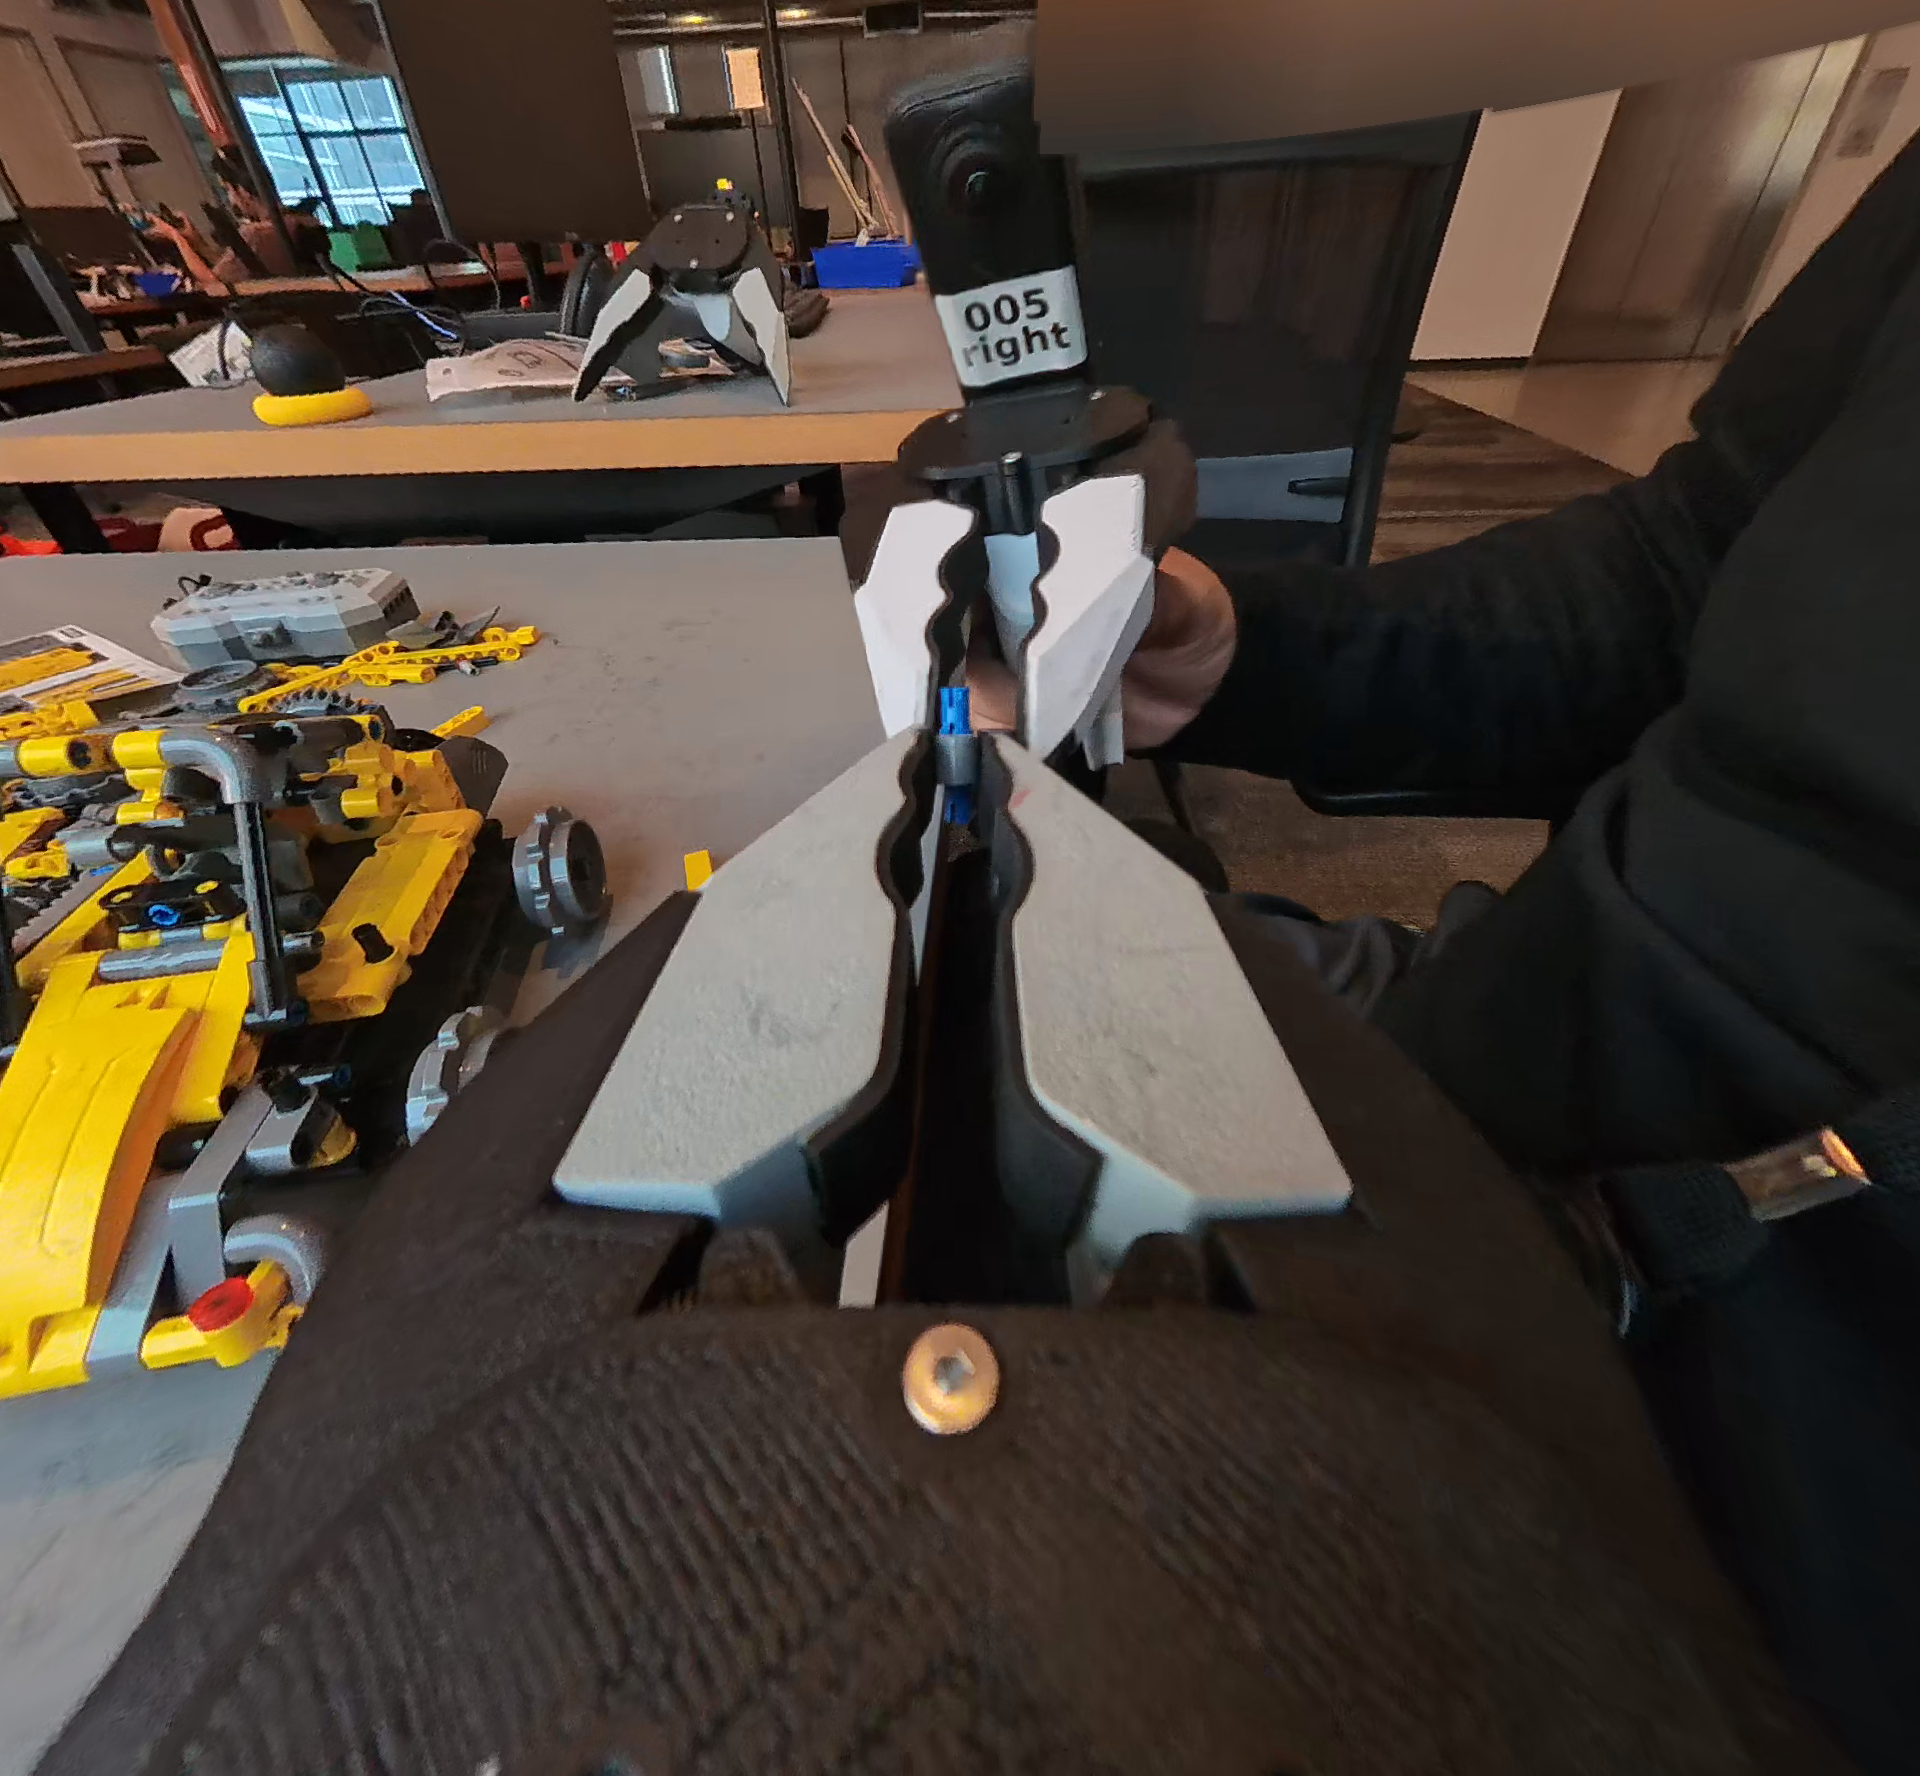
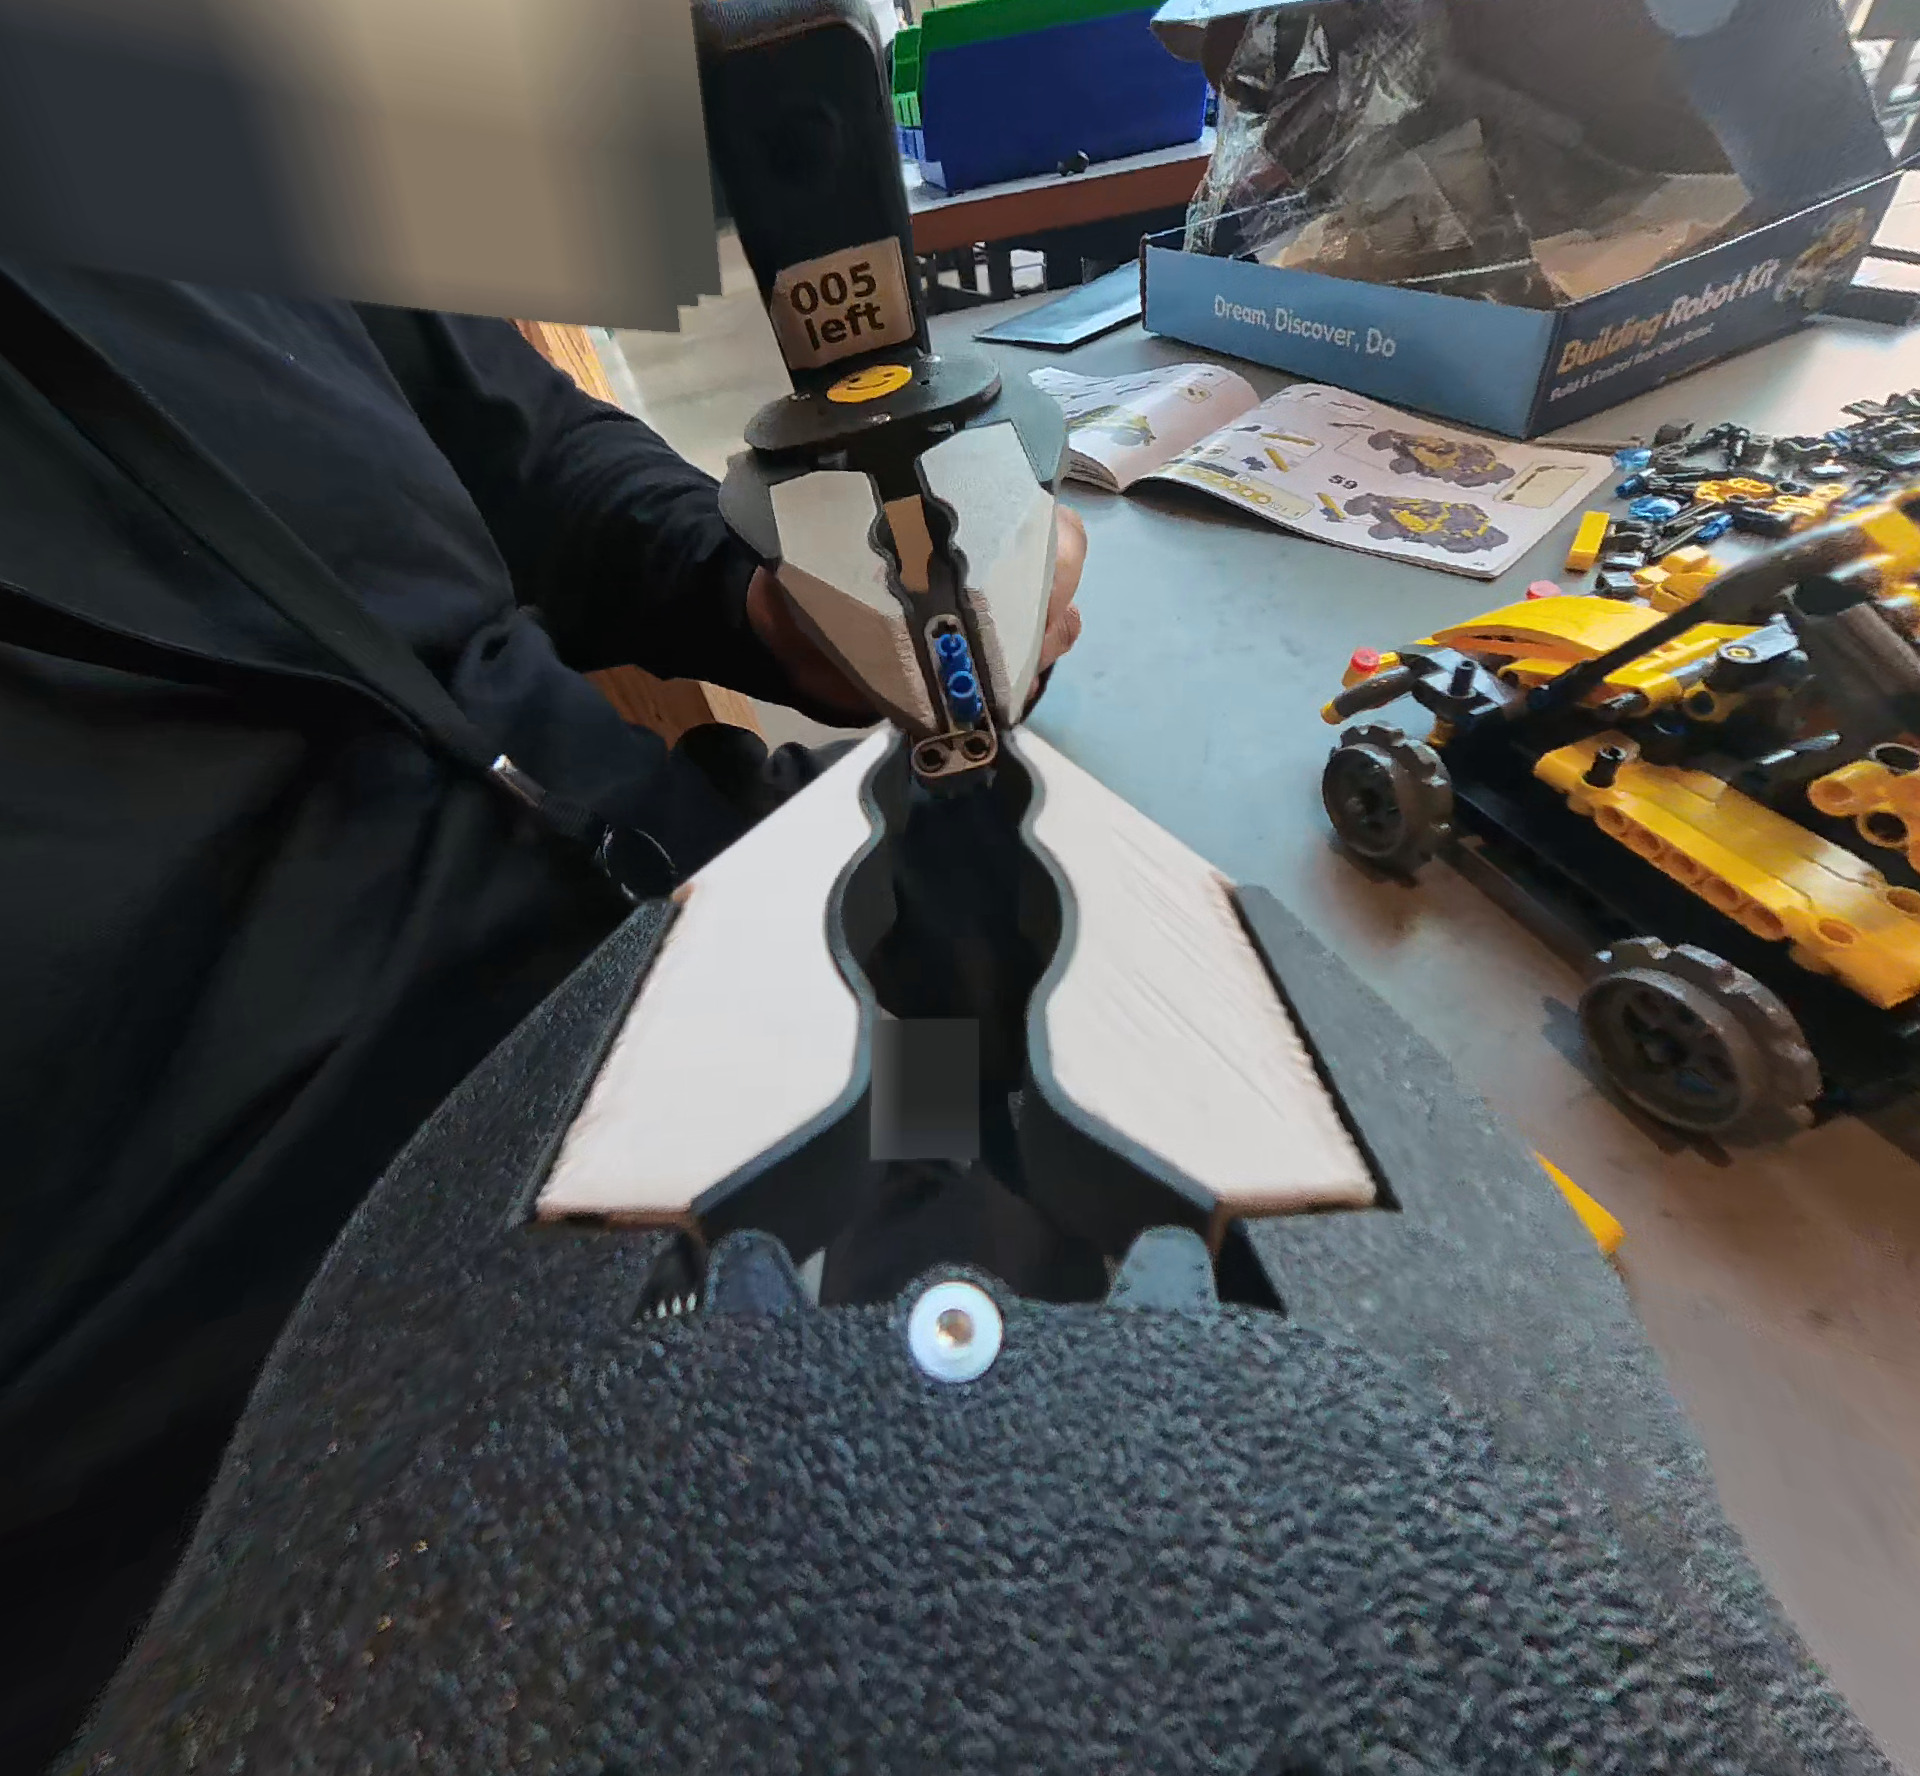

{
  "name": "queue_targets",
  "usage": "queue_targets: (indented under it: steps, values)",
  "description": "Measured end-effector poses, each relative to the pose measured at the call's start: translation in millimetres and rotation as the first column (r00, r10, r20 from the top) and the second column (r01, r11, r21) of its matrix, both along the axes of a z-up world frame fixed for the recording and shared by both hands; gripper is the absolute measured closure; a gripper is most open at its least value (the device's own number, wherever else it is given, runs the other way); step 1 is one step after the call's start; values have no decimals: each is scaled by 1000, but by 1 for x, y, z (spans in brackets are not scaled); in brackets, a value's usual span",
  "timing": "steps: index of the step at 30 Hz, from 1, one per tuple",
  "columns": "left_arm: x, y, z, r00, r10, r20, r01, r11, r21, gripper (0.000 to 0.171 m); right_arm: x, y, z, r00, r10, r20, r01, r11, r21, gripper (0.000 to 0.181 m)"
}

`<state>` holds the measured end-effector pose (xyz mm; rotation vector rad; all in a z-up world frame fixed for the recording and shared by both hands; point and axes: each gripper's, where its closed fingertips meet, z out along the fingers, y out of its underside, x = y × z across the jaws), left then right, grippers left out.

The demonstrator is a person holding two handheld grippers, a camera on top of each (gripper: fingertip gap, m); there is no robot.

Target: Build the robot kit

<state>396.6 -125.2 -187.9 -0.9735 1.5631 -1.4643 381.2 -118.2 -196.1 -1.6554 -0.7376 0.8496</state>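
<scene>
My left gripper is shut on a small grey beam with blue pins sticking out of it, held in the air off the table's edge. In the right wrist view the left gripper faces me with the beam and blue pins between its jaws. My right gripper meets it tip to tip, its jaws closed on a grey two-hole end piece. I cannot tell whether that piece is separate from the beam. The right gripper also shows in the left wrist view.
A yellow and black brick-built vehicle stands on the grey table. Loose parts, an open instruction booklet and a blue box lie behind it. The person's dark sleeves hold both grippers. The tips of both grippers are at nearly the same place.
</scene>
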Motion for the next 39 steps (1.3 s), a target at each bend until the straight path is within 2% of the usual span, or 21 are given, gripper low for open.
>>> queue_targets:
  steps: [4,7,10,12,15,16,20,22,25,26,28,32,34,36,37,38,39]
  values:
    - [0,1,-5,999,0,-32,1,1000,19,166,1,1,-4,998,-16,62,16,1000,-3,166]
    - [0,3,-21,985,-32,-171,39,999,37,166,2,3,-19,983,-35,181,42,999,-32,166]
    - [-8,8,-26,969,-65,-239,78,996,49,166,0,6,-30,953,-39,301,52,998,-38,162]
    - [-15,13,-26,961,-86,-262,101,994,44,166,23,16,-35,893,-105,438,123,992,-13,154]
    - [-19,27,-24,966,-58,-254,75,995,58,166,85,37,-34,710,-246,660,234,966,109,154]
    - [-20,28,-22,968,-67,-243,83,995,57,166,96,40,-35,662,-236,712,223,968,114,154]
    - [-22,24,-21,969,-101,-224,121,990,78,166,98,44,-52,595,-32,803,56,998,-2,154]
    - [-25,21,-19,972,-121,-199,143,985,99,166,108,47,-67,550,59,833,32,995,-92,154]
    - [-30,18,-15,976,-148,-160,165,981,102,167,116,53,-86,531,156,833,18,981,-195,153]
    - [-31,18,-13,976,-155,-151,171,980,100,167,112,53,-86,567,190,801,-2,973,-229,160]
    - [-34,17,-11,976,-171,-137,184,978,95,167,109,55,-88,593,227,772,2,959,-283,172]
    - [-35,18,-8,976,-179,-122,189,979,72,167,92,36,-87,683,380,624,-9,859,-512,174]
    - [-33,21,-8,979,-160,-125,170,983,71,167,86,24,-86,748,446,491,8,734,-679,174]
    - [-23,38,-8,994,-24,-110,36,993,111,166,79,19,-82,810,455,371,13,619,-785,174]
    - [-18,49,-8,995,61,-84,-47,985,163,166,74,15,-79,839,451,303,3,555,-832,174]
    - [-15,52,-6,995,92,-43,-80,971,224,167,68,10,-75,864,443,237,-13,491,-871,174]
    - [-11,51,-4,995,100,-9,-94,956,279,166,63,9,-72,885,424,193,-27,459,-888,174]
